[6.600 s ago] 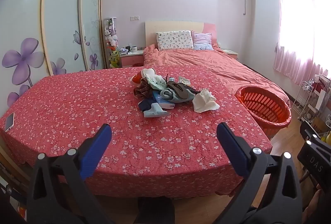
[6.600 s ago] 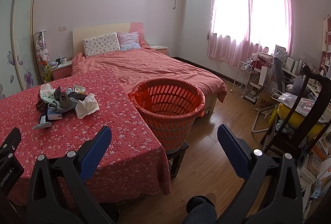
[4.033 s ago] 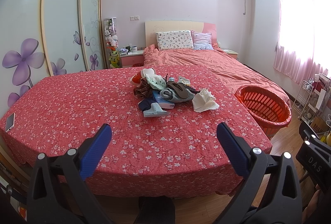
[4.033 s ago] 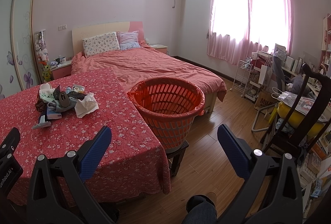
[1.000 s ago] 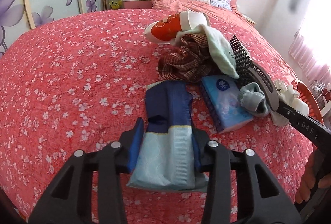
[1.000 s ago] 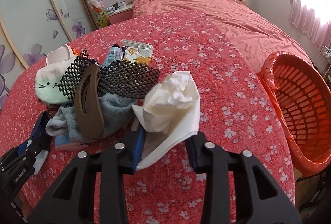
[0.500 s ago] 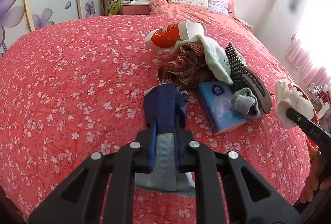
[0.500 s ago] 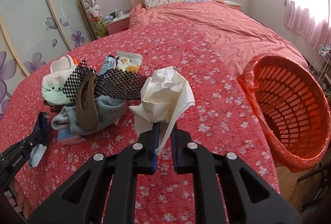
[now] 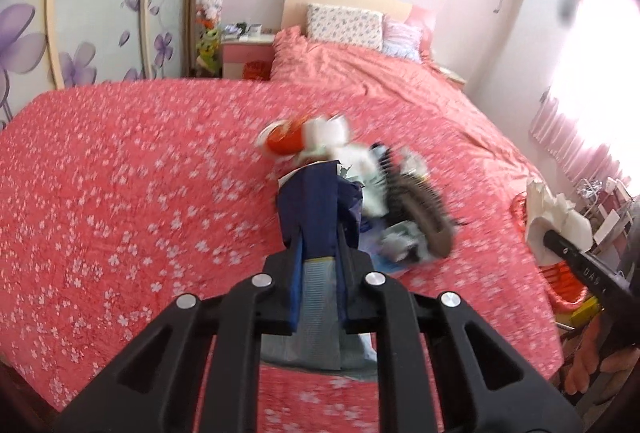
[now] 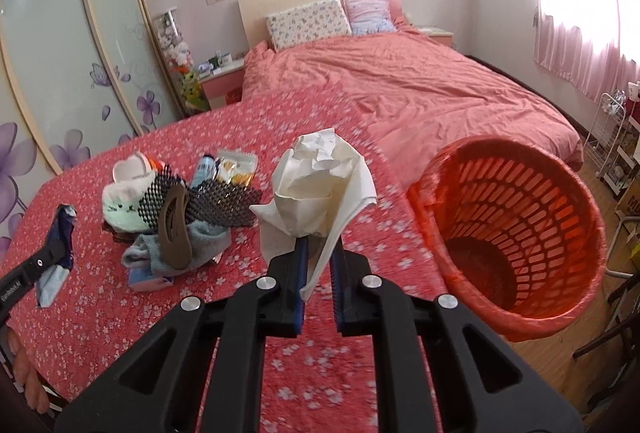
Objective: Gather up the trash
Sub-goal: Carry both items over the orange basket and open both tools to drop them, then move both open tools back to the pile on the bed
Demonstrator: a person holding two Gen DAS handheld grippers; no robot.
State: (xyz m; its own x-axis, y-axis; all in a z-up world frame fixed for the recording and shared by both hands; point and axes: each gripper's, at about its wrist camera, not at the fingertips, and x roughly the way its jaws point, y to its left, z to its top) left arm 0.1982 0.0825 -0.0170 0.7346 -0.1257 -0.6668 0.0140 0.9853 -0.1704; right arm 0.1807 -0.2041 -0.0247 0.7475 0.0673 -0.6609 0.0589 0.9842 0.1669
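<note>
Right tool (image 10: 319, 253) grips tissue (image 10: 318, 189) | basket (image 10: 520, 233) beside | clutter pile (image 10: 180, 217) left

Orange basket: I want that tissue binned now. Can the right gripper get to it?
Probably yes. The right gripper, shut on the crumpled tissue, has the open-topped orange basket just beside it, with nothing between.

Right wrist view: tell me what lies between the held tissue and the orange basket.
Only bare flowered bedcover lies between the tissue and the basket; the right wrist view shows it.
</note>
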